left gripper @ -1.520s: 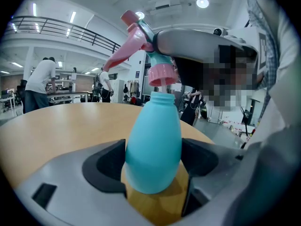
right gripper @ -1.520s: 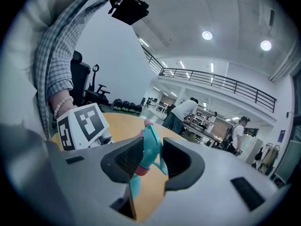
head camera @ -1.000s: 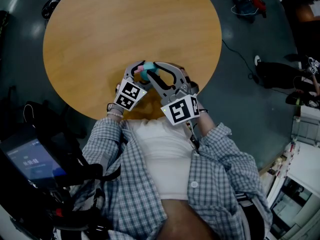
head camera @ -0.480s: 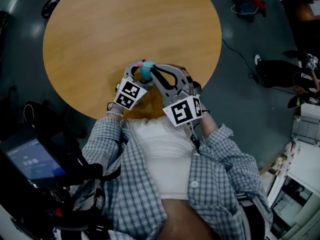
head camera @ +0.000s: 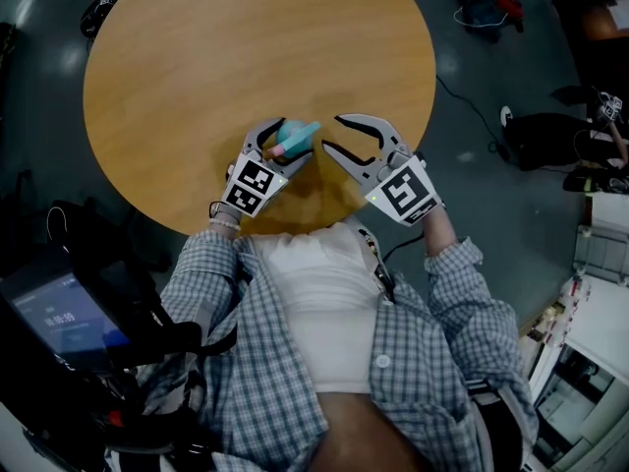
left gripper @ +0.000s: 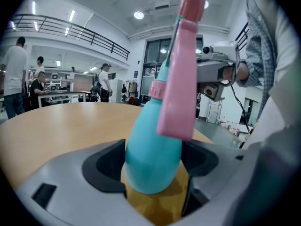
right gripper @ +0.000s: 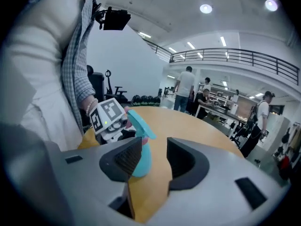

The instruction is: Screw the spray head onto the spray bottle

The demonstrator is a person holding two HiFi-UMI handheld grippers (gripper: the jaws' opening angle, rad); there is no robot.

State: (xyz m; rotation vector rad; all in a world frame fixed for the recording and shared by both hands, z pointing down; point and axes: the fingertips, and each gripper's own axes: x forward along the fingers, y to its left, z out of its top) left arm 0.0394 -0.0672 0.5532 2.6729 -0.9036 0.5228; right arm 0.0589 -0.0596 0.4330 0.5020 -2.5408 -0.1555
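Left hand-held gripper (head camera: 278,138): clamped on the lower body of the bottle (left gripper: 150,154), a pad on each side. I judge this grip is there to stop the bottle from turning while the head is twisted.
Bottle: held near the table's (head camera: 246,47) near edge, leaning to one side; I cannot tell whether its base touches the table.
Spray head (left gripper: 181,69): sits on the bottle's neck, pink trigger hanging down the side. How tight it is cannot be seen.
Right hand-held gripper (head camera: 332,134): just to the right of the bottle, jaws moderately apart and just been opening, nothing between them. It looks freed for a fresh hold on the head.
Count: one bottle, one spray head, two hand-held grippers, one table.
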